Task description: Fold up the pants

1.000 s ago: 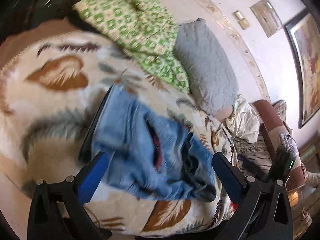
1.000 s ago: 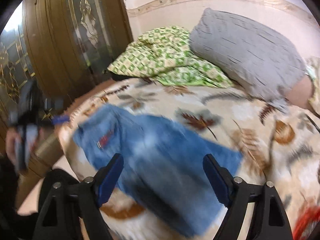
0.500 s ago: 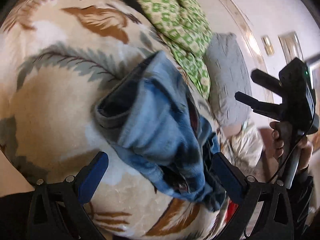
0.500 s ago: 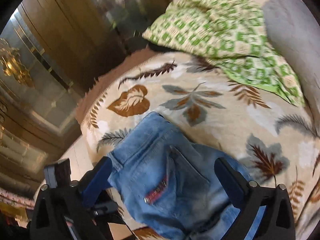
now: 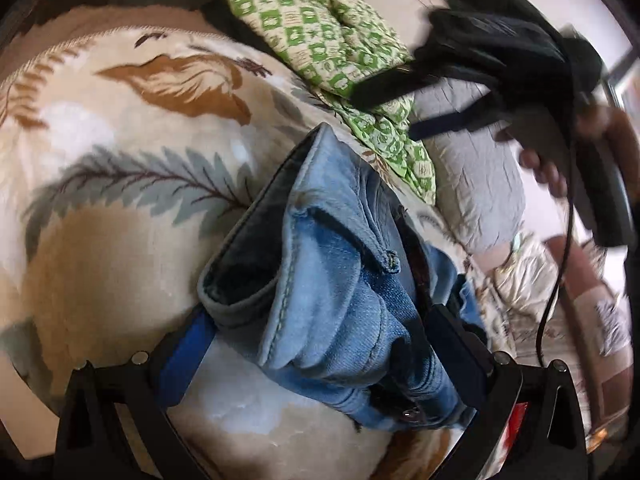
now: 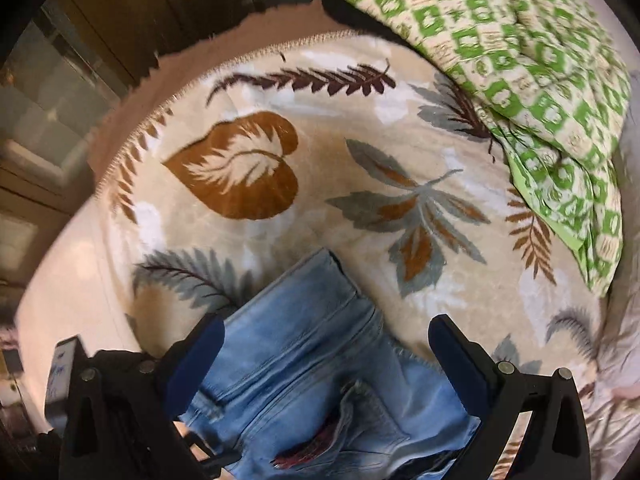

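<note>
Pants bunched on the leaf-print blanket of the bed, lying between the spread fingers of my left claw; my right claw, also wide, hangs over them.

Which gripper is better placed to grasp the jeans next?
Probably left. The left gripper is open with bunched jeans between its fingers. The right gripper is open too, but over a flat part.
</note>
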`<move>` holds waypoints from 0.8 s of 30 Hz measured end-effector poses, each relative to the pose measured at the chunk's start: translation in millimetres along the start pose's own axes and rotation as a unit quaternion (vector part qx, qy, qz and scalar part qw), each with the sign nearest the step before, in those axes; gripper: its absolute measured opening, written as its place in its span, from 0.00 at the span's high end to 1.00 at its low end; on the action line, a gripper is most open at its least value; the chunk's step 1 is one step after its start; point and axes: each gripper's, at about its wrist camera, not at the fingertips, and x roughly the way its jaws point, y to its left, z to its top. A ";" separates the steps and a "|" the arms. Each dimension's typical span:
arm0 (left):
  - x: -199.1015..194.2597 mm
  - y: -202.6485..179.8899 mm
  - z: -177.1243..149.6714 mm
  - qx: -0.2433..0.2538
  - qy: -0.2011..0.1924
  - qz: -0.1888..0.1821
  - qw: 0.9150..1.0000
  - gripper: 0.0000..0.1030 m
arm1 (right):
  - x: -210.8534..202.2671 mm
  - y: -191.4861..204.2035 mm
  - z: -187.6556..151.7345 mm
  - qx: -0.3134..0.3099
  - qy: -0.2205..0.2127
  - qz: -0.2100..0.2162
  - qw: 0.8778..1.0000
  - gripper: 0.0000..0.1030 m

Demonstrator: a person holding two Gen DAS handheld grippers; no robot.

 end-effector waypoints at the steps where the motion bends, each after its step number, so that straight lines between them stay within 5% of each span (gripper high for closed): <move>1: 0.4 0.3 0.5 0.003 0.000 0.001 1.000 0.00 | 4.1 -0.6 4.7 -0.001 0.010 -0.003 1.000 0.00; 12: 1.6 0.8 -2.9 0.008 -0.031 -0.005 0.999 0.00 | 56.3 8.8 41.1 -0.016 0.105 -0.025 0.994 0.03; 14: 1.3 0.6 -4.1 0.007 -0.033 -0.007 0.999 0.00 | 63.6 9.6 42.7 -0.022 0.116 -0.035 0.992 0.19; 16: 0.9 1.0 -4.9 0.007 -0.035 -0.007 0.999 0.00 | 70.3 8.7 43.7 -0.024 0.123 -0.045 0.991 0.46; 22: 1.3 0.7 -6.1 0.005 -0.038 -0.007 0.999 0.00 | 78.1 21.7 41.3 -0.064 0.129 -0.055 0.988 0.72; 23: 0.7 1.0 -6.1 0.003 -0.040 -0.006 0.999 0.03 | 77.3 24.2 40.4 -0.065 0.125 -0.058 0.988 0.74; 24: -2.1 1.4 -6.2 0.004 -0.048 0.007 0.999 0.35 | 75.6 24.8 39.0 -0.068 0.122 -0.061 0.988 0.77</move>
